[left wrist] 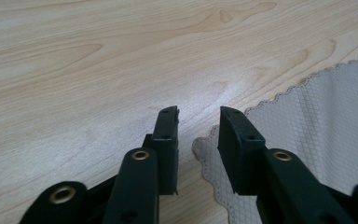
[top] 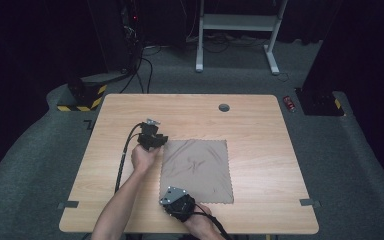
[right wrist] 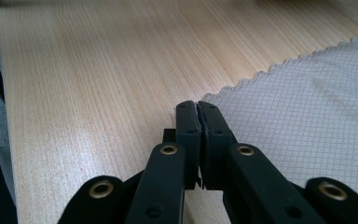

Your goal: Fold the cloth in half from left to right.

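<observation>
On the wooden surface (top: 130, 120) a grey scallop-edged cloth (top: 197, 170) lies flat (barely creased), the right tongs (right wrist: 198, 108) clamped on its near-left corner and the left tongs (left wrist: 198, 114) apart over the far-left corner, which they probably must pinch next before lifting.

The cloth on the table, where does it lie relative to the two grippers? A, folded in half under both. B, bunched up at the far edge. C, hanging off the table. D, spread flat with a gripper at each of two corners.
D: the cloth lies spread flat, with the left gripper at its far left corner and the right gripper at its near left corner.
</observation>
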